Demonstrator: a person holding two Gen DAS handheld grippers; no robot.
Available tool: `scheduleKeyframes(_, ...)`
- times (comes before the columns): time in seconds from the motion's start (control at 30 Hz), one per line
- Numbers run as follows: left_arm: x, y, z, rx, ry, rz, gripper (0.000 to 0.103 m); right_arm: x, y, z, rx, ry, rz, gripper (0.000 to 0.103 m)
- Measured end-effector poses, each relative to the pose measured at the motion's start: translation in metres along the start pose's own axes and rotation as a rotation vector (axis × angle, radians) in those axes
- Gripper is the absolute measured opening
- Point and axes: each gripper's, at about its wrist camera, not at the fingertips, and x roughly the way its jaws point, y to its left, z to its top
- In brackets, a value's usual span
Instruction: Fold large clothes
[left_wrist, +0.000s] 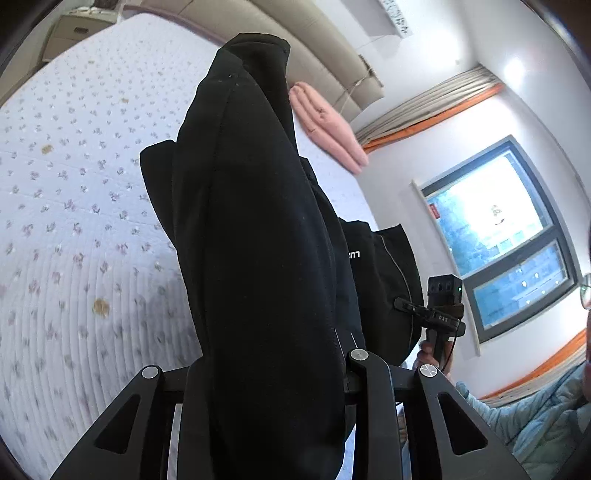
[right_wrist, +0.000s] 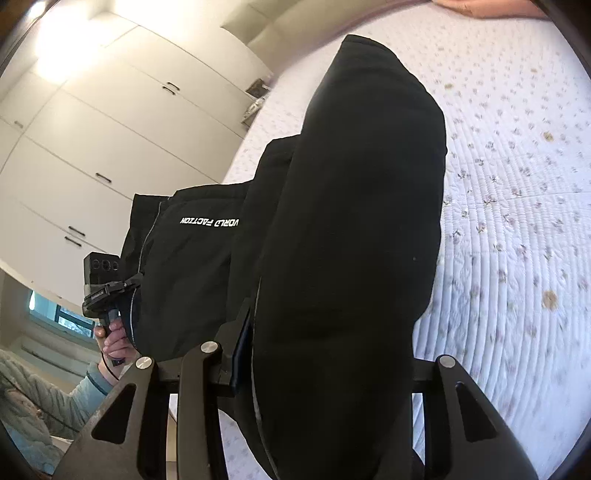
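The person holds a big black jacket (left_wrist: 258, 240) up over the bed (left_wrist: 74, 221), one tool on each side. The left tool (left_wrist: 273, 398) is clenched on a thick bunch of the black cloth. The right tool (right_wrist: 321, 387) is clenched on another thick bunch of it. The jacket hangs in the air between them, with the flowery bed cover under it and beyond it.

I think this is the lift part of the fold: the jacket is picked up by two spots, ready to be spread or laid over. The next move should keep both grips tight and bring the cloth down flat on the bed, with the two held spots level, so it does not bunch up.

The left tool's view shows a pink folded blanket (left_wrist: 328, 125) at the far end of the bed by the headboard, a window (left_wrist: 498, 236) on the right, and the right tool held in a hand (left_wrist: 430, 356). The right tool's view shows white cupboards (right_wrist: 92, 140) on the left and white letters (right_wrist: 210, 222) on the jacket's front. It also shows the hand (right_wrist: 112, 341) that holds the left tool.
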Motion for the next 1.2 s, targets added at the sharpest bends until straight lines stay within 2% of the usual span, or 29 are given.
scheduleKeyframes(0.17, -0.026, -0.025, -0.04, 0.005, -0.015, -0.002, 0.03, -0.02, 0.016, -0.015, -0.007, 0.003, 0.002, 0.046)
scheduleKeyframes(0.27, -0.028, -0.039, -0.073, 0.004, -0.011, 0.016, 0.03, -0.023, 0.014, -0.023, -0.002, 0.021, -0.006, 0.046)
scheduleKeyframes(0.43, -0.026, -0.04, -0.127, -0.04, 0.002, 0.035, 0.03, -0.033, 0.012, -0.035, 0.026, 0.069, -0.004, 0.046)
scheduleKeyframes(0.57, -0.013, -0.007, -0.165, -0.097, 0.02, 0.053, 0.03, -0.023, 0.004, -0.046, 0.046, 0.104, -0.021, 0.046)
scheduleKeyframes(0.67, -0.007, 0.043, -0.188, -0.199, 0.007, 0.058, 0.034, -0.012, -0.014, -0.057, 0.087, 0.095, -0.044, 0.046)
scheduleKeyframes(0.7, -0.006, 0.068, -0.194, -0.276, -0.003, 0.016, 0.036, -0.014, -0.023, -0.061, 0.115, 0.071, -0.042, 0.046)
scheduleKeyframes(0.73, -0.007, 0.079, -0.199, -0.311, -0.007, -0.003, 0.041, -0.015, -0.032, -0.064, 0.15, 0.051, -0.021, 0.047)
scheduleKeyframes(0.77, -0.006, 0.094, -0.204, -0.348, -0.01, -0.001, 0.044, -0.015, -0.035, -0.068, 0.168, 0.038, -0.008, 0.048)
scheduleKeyframes(0.8, -0.005, 0.102, -0.208, -0.376, -0.013, 0.007, 0.049, -0.014, -0.037, -0.072, 0.175, 0.029, -0.015, 0.055)
scheduleKeyframes(0.87, -0.009, 0.104, -0.214, -0.389, -0.026, -0.011, 0.052, -0.008, -0.034, -0.073, 0.189, 0.018, -0.09, 0.063)
scheduleKeyframes(0.9, -0.014, 0.099, -0.215, -0.378, -0.037, -0.003, 0.052, -0.006, -0.033, -0.075, 0.21, 0.013, -0.131, 0.072)
scheduleKeyframes(0.93, -0.02, 0.093, -0.216, -0.359, -0.044, 0.024, 0.052, -0.006, -0.034, -0.076, 0.242, 0.006, -0.168, 0.075)
scheduleKeyframes(0.97, -0.027, 0.087, -0.216, -0.333, -0.048, 0.065, 0.053, -0.009, -0.032, -0.079, 0.265, -0.001, -0.203, 0.077)
scheduleKeyframes(1.0, -0.038, 0.075, -0.217, -0.284, -0.044, 0.146, 0.056, -0.014, -0.03, -0.082, 0.284, -0.007, -0.261, 0.081)
scheduleKeyframes(1.1, -0.067, 0.037, -0.225, -0.174, -0.031, 0.348, 0.058, -0.041, -0.012, -0.097, 0.3, -0.055, -0.408, 0.081)
scheduleKeyframes(1.17, -0.083, 0.015, -0.23, -0.136, -0.029, 0.387, 0.059, -0.06, 0.006, -0.107, 0.297, -0.07, -0.528, 0.081)
scheduleKeyframes(1.2, -0.093, 0.002, -0.235, -0.126, -0.042, 0.388, 0.059, -0.07, 0.018, -0.112, 0.298, -0.081, -0.552, 0.081)
